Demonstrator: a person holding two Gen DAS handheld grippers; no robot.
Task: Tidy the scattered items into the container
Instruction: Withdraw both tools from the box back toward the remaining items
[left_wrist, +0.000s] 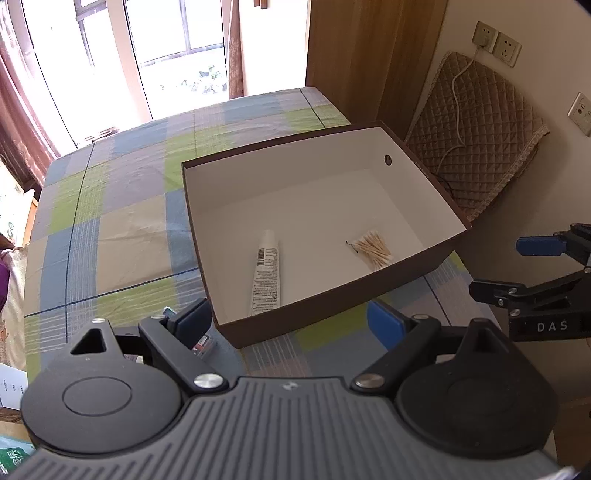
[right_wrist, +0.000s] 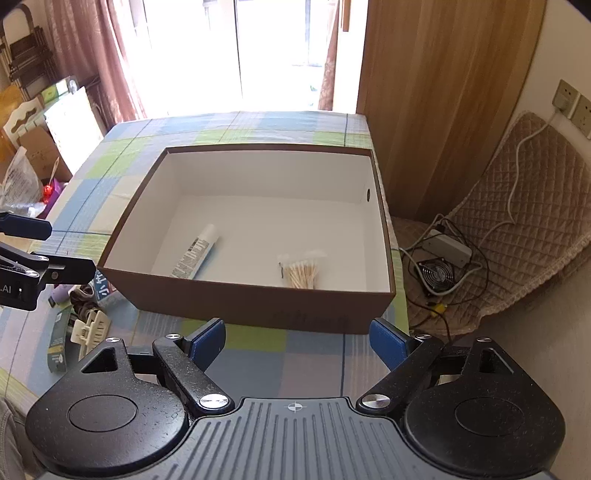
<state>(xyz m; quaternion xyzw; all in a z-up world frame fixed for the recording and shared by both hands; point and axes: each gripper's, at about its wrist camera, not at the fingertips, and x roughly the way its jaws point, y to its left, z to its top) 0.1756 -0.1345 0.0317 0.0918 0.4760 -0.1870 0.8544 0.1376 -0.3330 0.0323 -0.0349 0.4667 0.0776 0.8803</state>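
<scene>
A brown box (right_wrist: 258, 302) with a white interior is set on the checked tabletop (left_wrist: 122, 221). Inside it, a white tube (right_wrist: 195, 251) is laid toward the left and a bundle of cotton swabs (right_wrist: 301, 273) toward the right, well apart. Several small items, among them a cream hair clip (right_wrist: 90, 328), are scattered just beside the box's left near corner. The left tool (left_wrist: 288, 325) and right tool (right_wrist: 299, 341) are both held spread and empty, near the box's front wall.
</scene>
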